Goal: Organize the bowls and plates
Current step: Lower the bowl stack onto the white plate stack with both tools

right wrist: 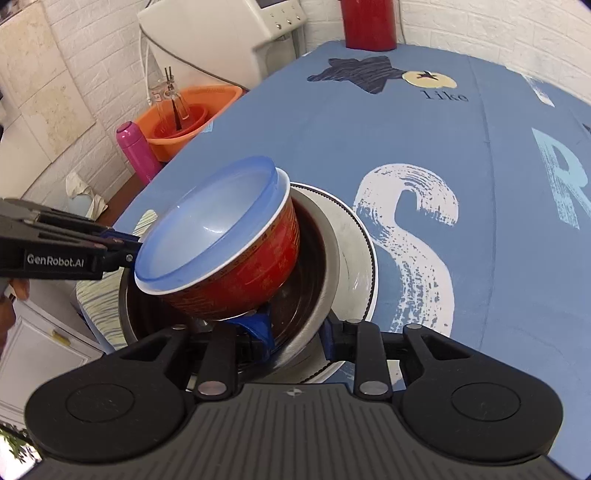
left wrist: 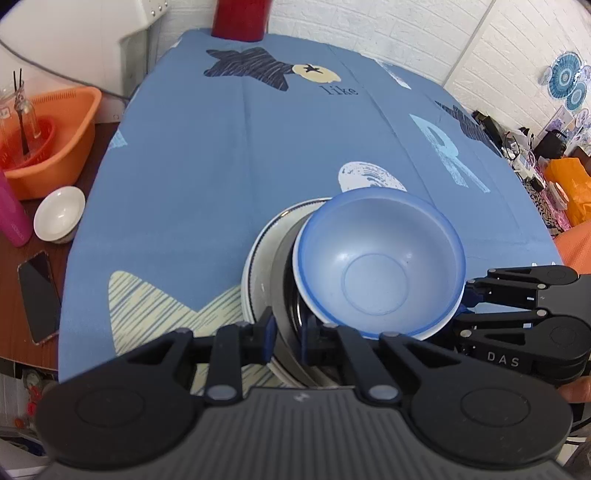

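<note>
A blue bowl [left wrist: 376,266] sits nested in a red bowl [right wrist: 243,273]. The pair leans tilted inside a steel bowl [right wrist: 314,258], which rests on a white plate [right wrist: 354,254] with a dark-beaded rim on the blue tablecloth. My left gripper [left wrist: 288,330] is shut on the steel bowl's near rim [left wrist: 286,314], one finger inside and one outside. My right gripper [right wrist: 295,334] straddles the opposite rim. Its inner finger lies under the red bowl, and a gap shows beside the wall. Each gripper appears in the other's view, the right gripper [left wrist: 467,302] and the left gripper [right wrist: 127,247].
A small white bowl [left wrist: 59,214], a phone [left wrist: 38,295] and a pink bottle [right wrist: 138,155] lie left of the cloth on the wooden table. An orange basin [left wrist: 55,140] holds a red basket and a glass jar. A red cylinder [left wrist: 240,18] stands at the far edge.
</note>
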A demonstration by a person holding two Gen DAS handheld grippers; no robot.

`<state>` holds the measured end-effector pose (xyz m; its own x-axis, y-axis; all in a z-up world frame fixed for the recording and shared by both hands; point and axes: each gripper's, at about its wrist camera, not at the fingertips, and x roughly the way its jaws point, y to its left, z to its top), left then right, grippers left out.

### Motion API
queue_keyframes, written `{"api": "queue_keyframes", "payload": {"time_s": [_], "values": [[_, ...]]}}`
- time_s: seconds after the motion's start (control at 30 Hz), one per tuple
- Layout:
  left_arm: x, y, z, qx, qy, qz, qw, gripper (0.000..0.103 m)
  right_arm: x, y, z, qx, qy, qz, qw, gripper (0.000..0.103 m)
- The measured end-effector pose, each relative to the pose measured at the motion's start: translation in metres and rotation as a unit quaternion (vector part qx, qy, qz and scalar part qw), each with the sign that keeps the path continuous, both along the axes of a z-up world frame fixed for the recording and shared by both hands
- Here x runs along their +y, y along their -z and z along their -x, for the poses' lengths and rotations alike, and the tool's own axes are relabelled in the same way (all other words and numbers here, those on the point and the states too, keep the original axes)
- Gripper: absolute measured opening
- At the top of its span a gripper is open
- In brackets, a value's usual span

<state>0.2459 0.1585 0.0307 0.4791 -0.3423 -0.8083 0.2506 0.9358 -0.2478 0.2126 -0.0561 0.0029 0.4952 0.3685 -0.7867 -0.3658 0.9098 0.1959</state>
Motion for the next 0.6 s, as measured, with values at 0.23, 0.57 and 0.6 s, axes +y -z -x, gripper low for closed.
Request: {"api": "queue_keyframes", "payload": {"time_s": [0.23, 0.57, 0.6], "values": [[0.004, 0.002, 0.003, -0.016, -0.003, 0.016, 0.9997, 0.009, 0.004, -0.005, 0.005, 0.005, 0.015, 0.018, 1.000, 0.012], [0.013, 0.003, 0.007, -0.041, -0.042, -0.028, 0.9979, 0.053, 0.013, -0.011, 0.005, 0.016, 0.009, 0.055, 0.998, 0.017], [0.016, 0.003, 0.007, -0.040, -0.044, -0.019, 0.9981, 0.053, 0.013, -0.011, 0.006, 0.009, 0.012, 0.058, 0.998, 0.017]]}}
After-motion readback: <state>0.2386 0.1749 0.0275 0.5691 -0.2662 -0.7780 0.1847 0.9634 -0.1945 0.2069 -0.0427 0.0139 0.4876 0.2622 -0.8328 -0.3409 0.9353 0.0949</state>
